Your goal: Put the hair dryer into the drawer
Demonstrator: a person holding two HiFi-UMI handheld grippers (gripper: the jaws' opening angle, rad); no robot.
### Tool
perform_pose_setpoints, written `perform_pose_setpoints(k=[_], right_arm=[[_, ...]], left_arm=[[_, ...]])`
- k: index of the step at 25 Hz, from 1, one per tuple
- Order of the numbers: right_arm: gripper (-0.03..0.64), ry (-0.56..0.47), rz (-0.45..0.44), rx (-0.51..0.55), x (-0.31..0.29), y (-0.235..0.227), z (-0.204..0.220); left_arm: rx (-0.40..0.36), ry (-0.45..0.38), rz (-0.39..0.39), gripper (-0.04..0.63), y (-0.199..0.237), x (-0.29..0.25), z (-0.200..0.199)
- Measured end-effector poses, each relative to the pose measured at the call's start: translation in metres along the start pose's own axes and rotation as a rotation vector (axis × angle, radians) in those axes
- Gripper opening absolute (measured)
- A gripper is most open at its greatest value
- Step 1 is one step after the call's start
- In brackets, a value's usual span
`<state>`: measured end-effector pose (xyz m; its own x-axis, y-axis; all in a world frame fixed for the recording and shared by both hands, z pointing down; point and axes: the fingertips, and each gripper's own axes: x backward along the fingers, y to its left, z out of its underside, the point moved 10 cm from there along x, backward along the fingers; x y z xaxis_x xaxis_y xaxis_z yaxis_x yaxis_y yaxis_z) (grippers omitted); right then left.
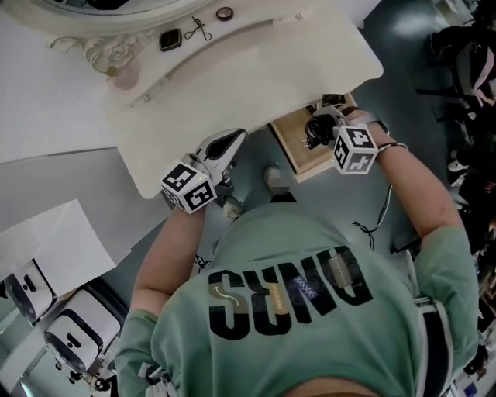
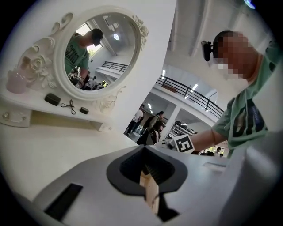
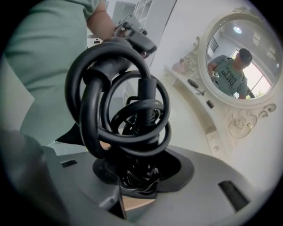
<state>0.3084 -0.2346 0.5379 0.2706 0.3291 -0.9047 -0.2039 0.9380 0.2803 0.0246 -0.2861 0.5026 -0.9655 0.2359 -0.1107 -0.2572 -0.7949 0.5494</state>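
The black hair dryer (image 1: 316, 129), with its cord wound in loops (image 3: 124, 110), hangs over the open wooden drawer (image 1: 293, 143) at the right end of the white dressing table (image 1: 232, 85). My right gripper (image 1: 324, 133) is shut on it and points steeply down; in the right gripper view the pads (image 3: 137, 185) clamp the black bundle. My left gripper (image 1: 235, 141) is at the table's front edge, left of the drawer. Its jaws (image 2: 148, 176) stand a narrow slit apart with nothing between them.
An ornate oval mirror (image 2: 104, 53) stands at the back of the table. By it lie a small black box (image 1: 170, 39), a thin black clip (image 1: 198, 29), a ring (image 1: 225, 13) and a pink bottle (image 1: 124, 75). White machines (image 1: 74, 337) and a paper sheet (image 1: 46, 240) are on the floor at the left.
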Motion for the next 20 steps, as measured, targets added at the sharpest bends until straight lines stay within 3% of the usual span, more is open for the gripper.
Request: perform_pose_setpoints(k=[8, 15, 20], right_arm=[[0.153, 0.243, -0.144, 0.175, -0.068, 0.033, 0.072], [0.153, 0.397, -0.249, 0.288, -0.124, 0.051, 0.087], [0.153, 0.515, -0.313, 0.302, -0.158, 0.059, 0.091]], left_arm=[[0.023, 0.065, 0.078, 0.009, -0.002, -0.076, 0.038], [0.052, 0.096, 0.095, 0.009, -0.003, -0.103, 0.063], [0.070, 0.101, 0.085, 0.009, -0.001, -0.102, 0.072]])
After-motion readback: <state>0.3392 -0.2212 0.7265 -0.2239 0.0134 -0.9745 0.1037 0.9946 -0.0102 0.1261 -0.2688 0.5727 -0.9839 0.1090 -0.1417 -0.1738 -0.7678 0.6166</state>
